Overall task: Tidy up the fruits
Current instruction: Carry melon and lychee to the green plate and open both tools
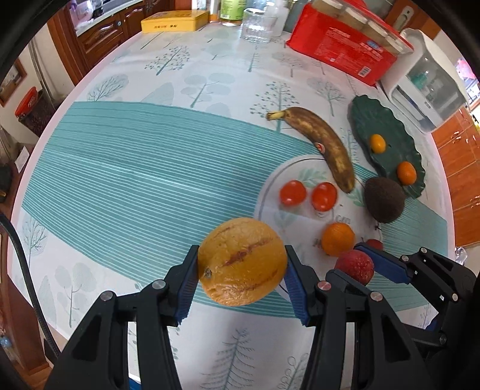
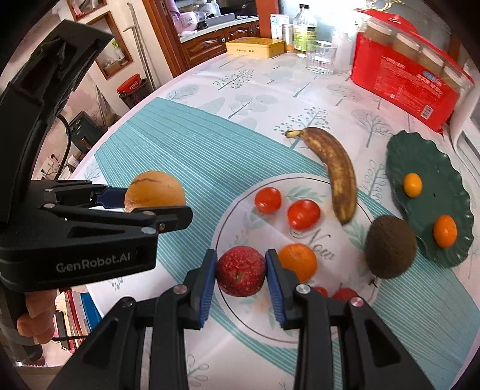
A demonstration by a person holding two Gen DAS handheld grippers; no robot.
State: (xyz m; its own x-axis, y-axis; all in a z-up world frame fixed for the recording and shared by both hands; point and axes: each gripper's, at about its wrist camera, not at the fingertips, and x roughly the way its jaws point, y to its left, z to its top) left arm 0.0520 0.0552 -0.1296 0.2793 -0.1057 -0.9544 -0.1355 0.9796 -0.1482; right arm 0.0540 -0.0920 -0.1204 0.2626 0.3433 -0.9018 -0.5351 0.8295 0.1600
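Observation:
My left gripper [image 1: 241,271] is shut on a large yellow-orange melon-like fruit [image 1: 242,265], held above the tablecloth; it also shows in the right wrist view [image 2: 154,192]. My right gripper [image 2: 241,271] is shut on a red rough-skinned fruit [image 2: 241,271], over the near edge of the printed plate circle [image 2: 234,312]. On that circle lie two tomatoes [image 2: 268,199] [image 2: 303,214], an orange [image 2: 297,262] and the tip of a brown banana [image 2: 336,174]. A brown avocado [image 2: 390,246] sits beside a dark green leaf dish [image 2: 429,168] holding two small oranges [image 2: 412,185] [image 2: 445,231].
A red box [image 2: 402,81] with jars, a glass [image 2: 321,57], a bottle [image 2: 304,28] and a yellow tin [image 2: 255,47] stand at the table's far side. A white appliance [image 1: 426,81] stands at the right. The table edge curves along the left. Small red fruits [image 2: 345,293] lie behind my right fingers.

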